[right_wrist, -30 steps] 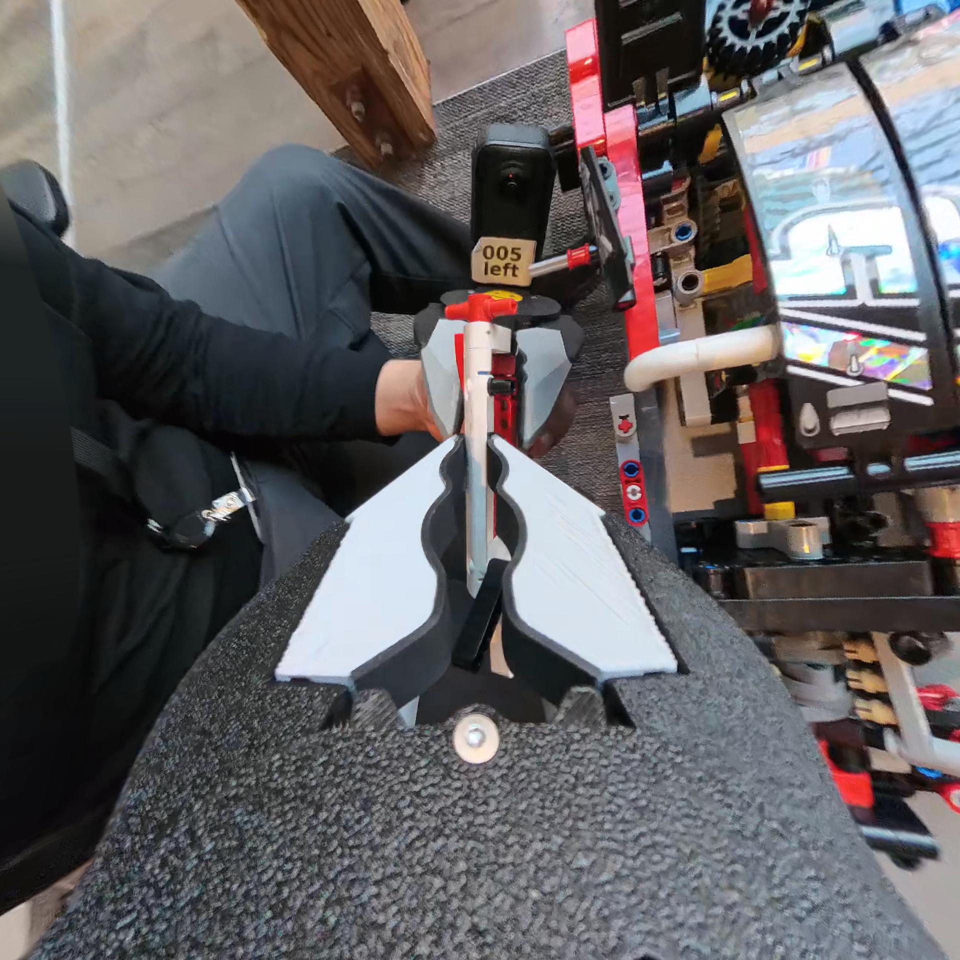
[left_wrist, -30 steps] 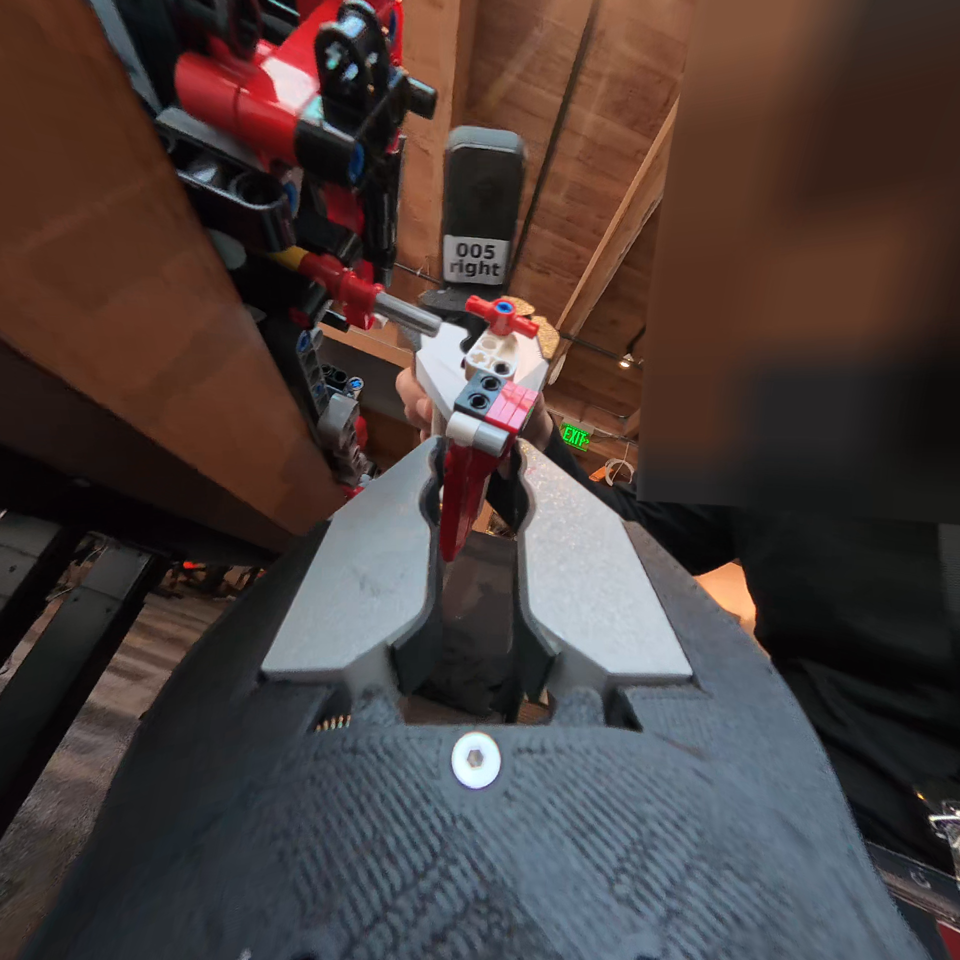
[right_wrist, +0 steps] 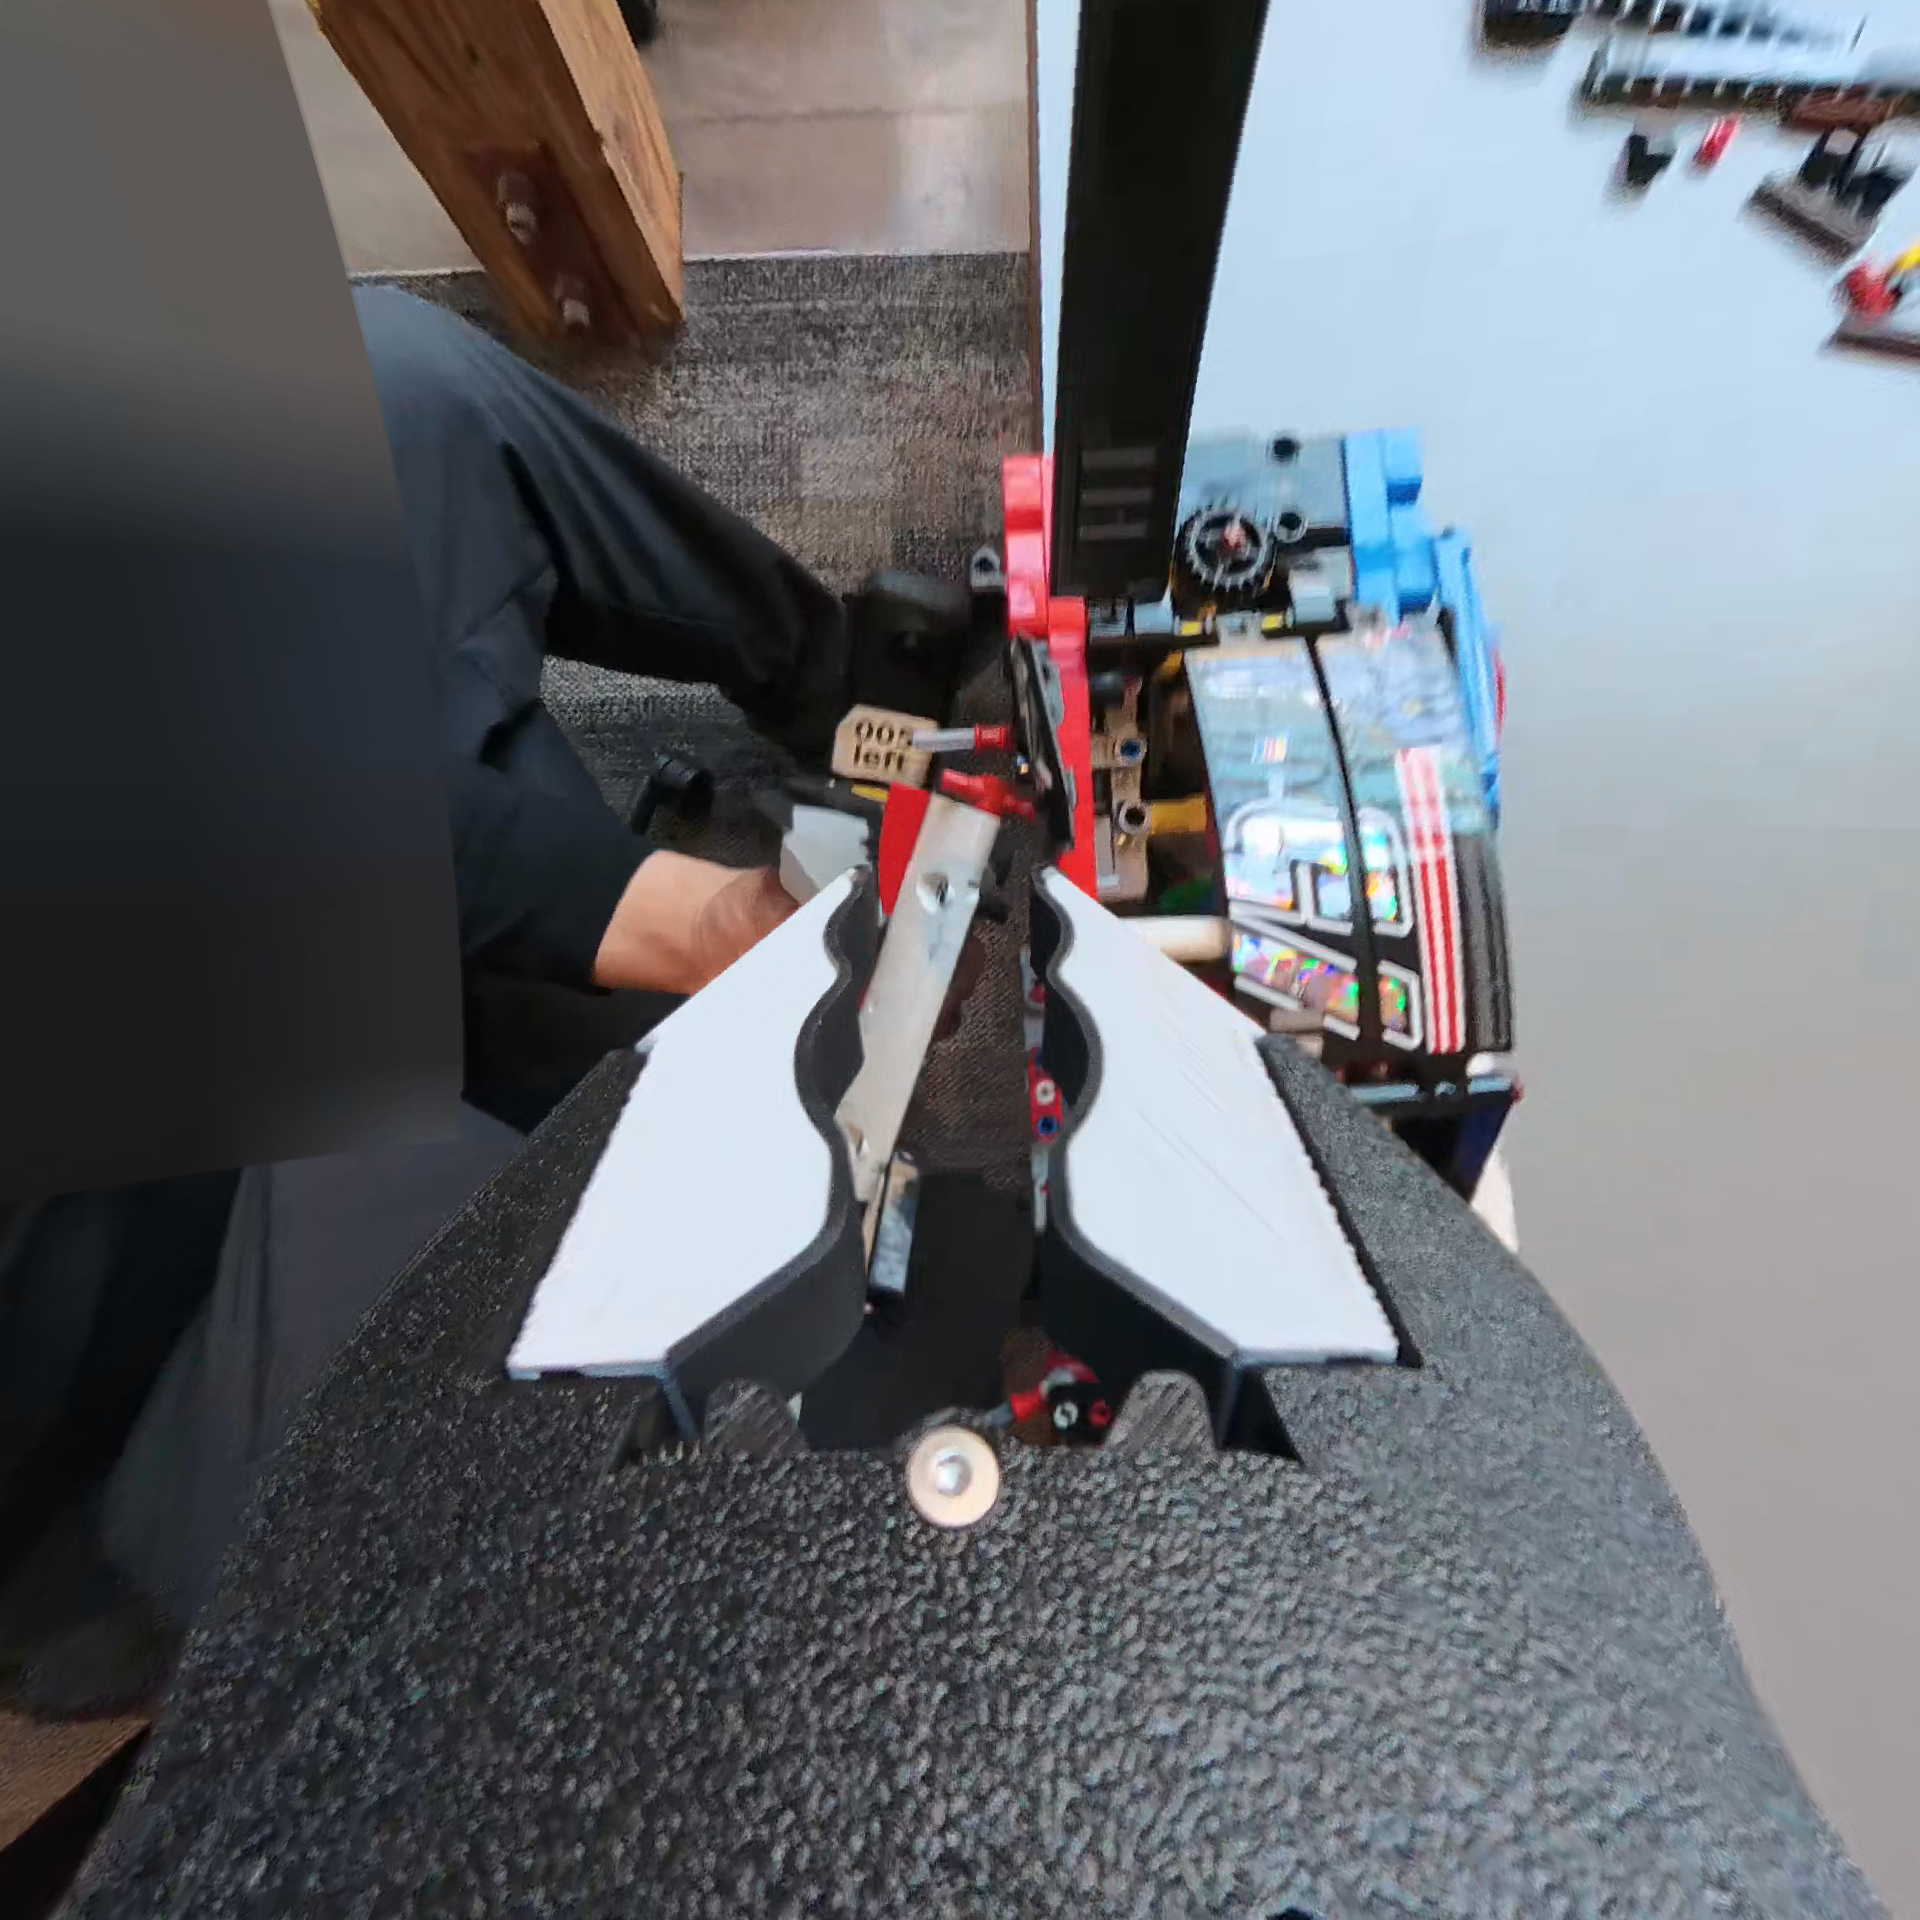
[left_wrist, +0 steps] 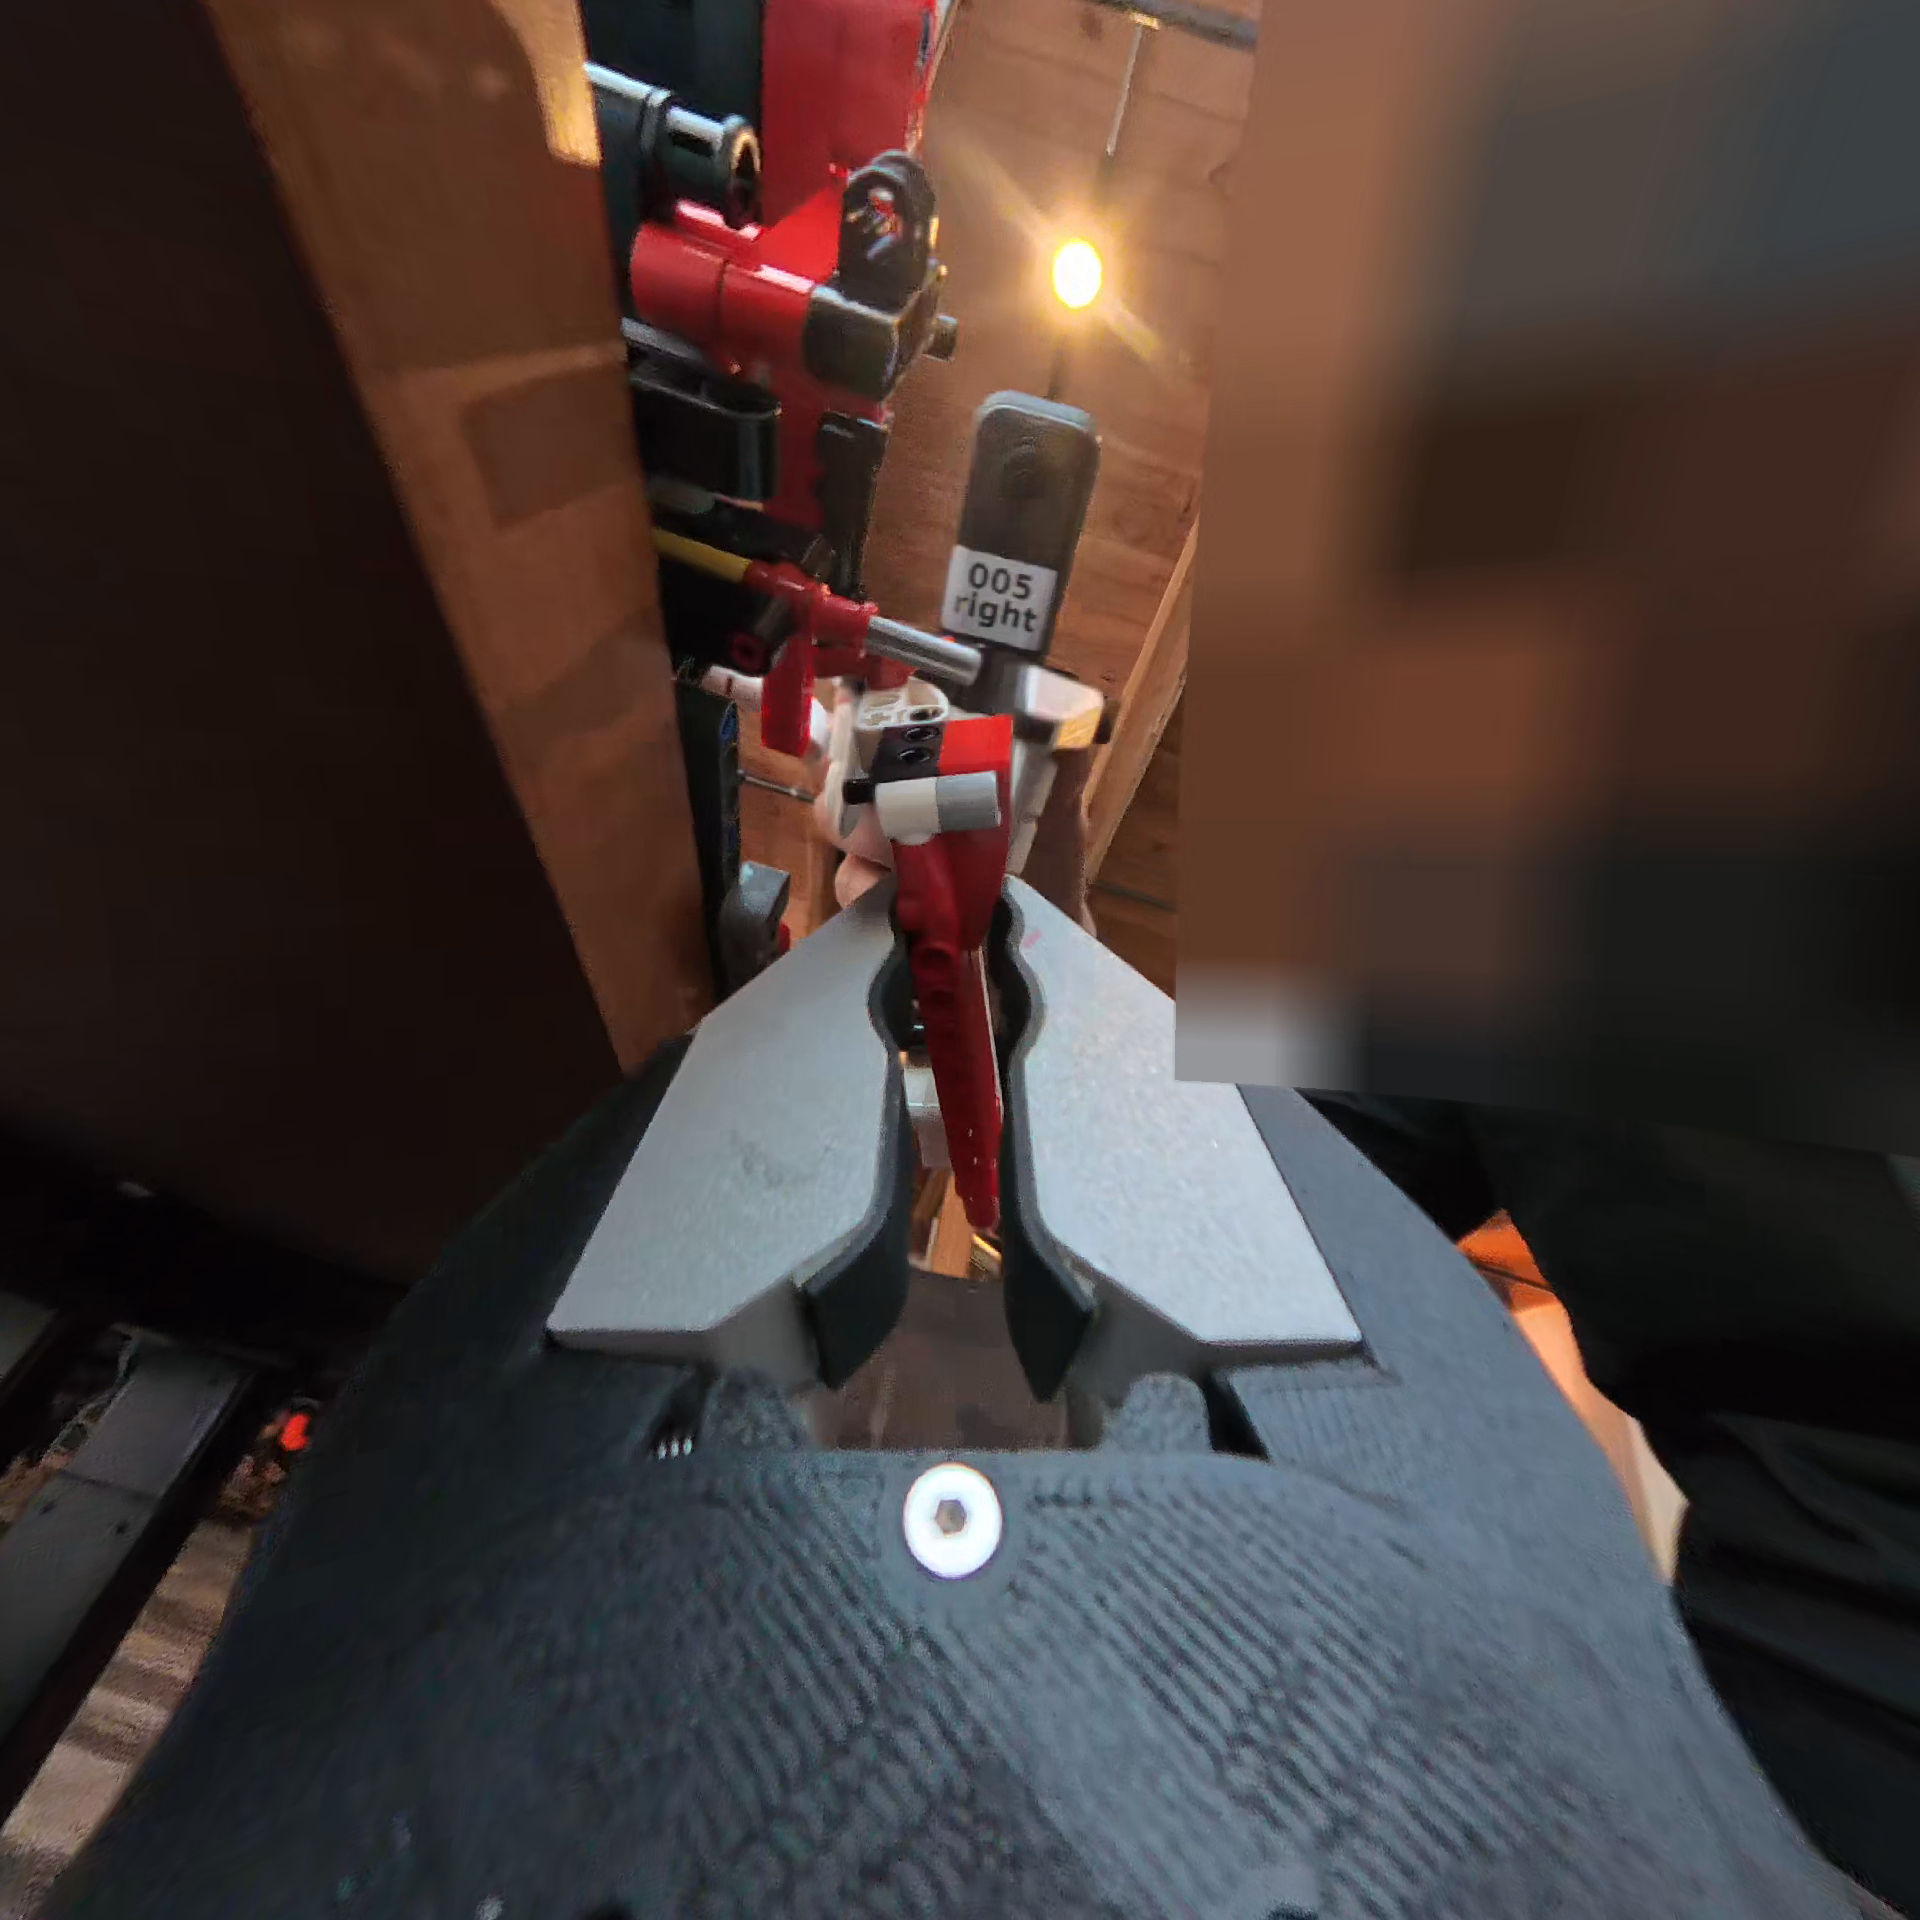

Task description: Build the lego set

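In the left wrist view, a brown wooden surface edge (left_wrist: 499, 540) is seen at far left, tilted steeply. Just right of it, the big lego model (left_wrist: 769, 301) is seen in red and black, w/ a grey axle (left_wrist: 920, 649) sticking out toward the right. Below the axle, a small lego sub-assembly (left_wrist: 940, 821) is held by the left gripper (left_wrist: 951, 925): its long red beam is clamped between the jaws, which are nearly closed on it, and its white, grey and black top pokes out past the tips. Behind it the right gripper (left_wrist: 1023, 717) is seen w/ a labelled camera block on top. A ceiling lamp (left_wrist: 1075, 272) glows above.

In the right wrist view, a person's dark sleeve (right_wrist: 582, 582) and hand (right_wrist: 707, 925) are seen at left, w/ a wooden post (right_wrist: 520, 156) behind on grey carpet. The right gripper (right_wrist: 951, 883) is shown w/ jaws parted; a gap is visible on the right side of the sub-assembly's white beam (right_wrist: 925, 956), which leans against the left jaw, so it isn't clamped. Whether it is touched by both jaws can't be told. Further right, the model's red frame (right_wrist: 1060, 665), black panels w/ shiny stickers (right_wrist: 1340, 842) and blue bricks (right_wrist: 1392, 520) are set on a pale surface (right_wrist: 1714, 727). Loose parts (right_wrist: 1829, 187) are scattered, blurred, at far top right.
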Action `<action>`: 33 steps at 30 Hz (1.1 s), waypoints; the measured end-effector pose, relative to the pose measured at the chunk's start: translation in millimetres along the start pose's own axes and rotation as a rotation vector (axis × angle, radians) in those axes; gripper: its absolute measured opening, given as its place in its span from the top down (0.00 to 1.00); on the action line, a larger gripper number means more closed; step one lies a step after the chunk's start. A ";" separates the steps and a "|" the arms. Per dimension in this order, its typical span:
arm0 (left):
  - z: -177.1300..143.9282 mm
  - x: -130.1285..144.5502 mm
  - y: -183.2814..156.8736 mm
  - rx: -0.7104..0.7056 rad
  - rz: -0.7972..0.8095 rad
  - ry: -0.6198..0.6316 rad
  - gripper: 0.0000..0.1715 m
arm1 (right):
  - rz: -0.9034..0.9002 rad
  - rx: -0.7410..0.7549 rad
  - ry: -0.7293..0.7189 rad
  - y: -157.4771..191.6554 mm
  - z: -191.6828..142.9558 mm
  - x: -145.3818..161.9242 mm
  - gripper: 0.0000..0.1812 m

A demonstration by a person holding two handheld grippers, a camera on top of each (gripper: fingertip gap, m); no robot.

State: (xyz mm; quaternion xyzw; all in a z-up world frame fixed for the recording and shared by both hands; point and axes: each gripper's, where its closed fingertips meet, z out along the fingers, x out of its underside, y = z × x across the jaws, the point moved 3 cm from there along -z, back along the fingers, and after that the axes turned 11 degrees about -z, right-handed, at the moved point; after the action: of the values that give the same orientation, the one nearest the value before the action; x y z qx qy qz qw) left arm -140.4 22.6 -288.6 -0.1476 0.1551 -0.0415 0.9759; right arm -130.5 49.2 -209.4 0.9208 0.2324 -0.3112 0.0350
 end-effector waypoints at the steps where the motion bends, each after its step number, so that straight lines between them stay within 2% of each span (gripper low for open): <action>1: 0.0 -0.4 1.8 -0.006 0.019 -0.020 0.95 | -0.014 0.004 -0.010 -2.3 0.1 -4.5 0.85; 5: 1.9 2.3 5.0 -0.003 0.074 -0.063 0.95 | -0.071 0.028 0.059 -14.2 10.5 -1.1 0.81; 8: 3.6 2.3 1.9 0.027 0.123 -0.074 0.94 | -0.100 0.008 0.069 -12.7 16.8 -3.7 0.81; 14: 7.2 -0.4 5.1 0.085 0.120 -0.061 0.95 | -0.110 -0.039 0.128 -15.0 28.2 -1.0 0.82; 20: 6.5 3.3 12.4 0.097 0.147 -0.052 0.95 | -0.073 -0.086 0.131 -18.3 28.5 -1.2 0.84; 25: 5.5 3.0 13.6 0.092 0.156 -0.090 0.95 | -0.075 -0.084 0.131 -21.9 29.7 -0.1 0.87; 29: 3.3 5.2 14.1 0.097 0.160 -0.032 0.95 | -0.059 -0.112 0.122 -18.2 30.8 -0.5 0.83; 33: -2.8 6.4 9.2 0.117 0.158 -0.037 0.95 | -0.048 -0.101 0.132 -13.3 30.8 -1.3 0.86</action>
State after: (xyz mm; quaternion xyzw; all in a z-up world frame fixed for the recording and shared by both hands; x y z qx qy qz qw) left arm -134.9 29.8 -295.7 -0.0782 0.1457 0.0292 0.9858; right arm -154.6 54.0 -232.3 0.9306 0.2716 -0.2383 0.0584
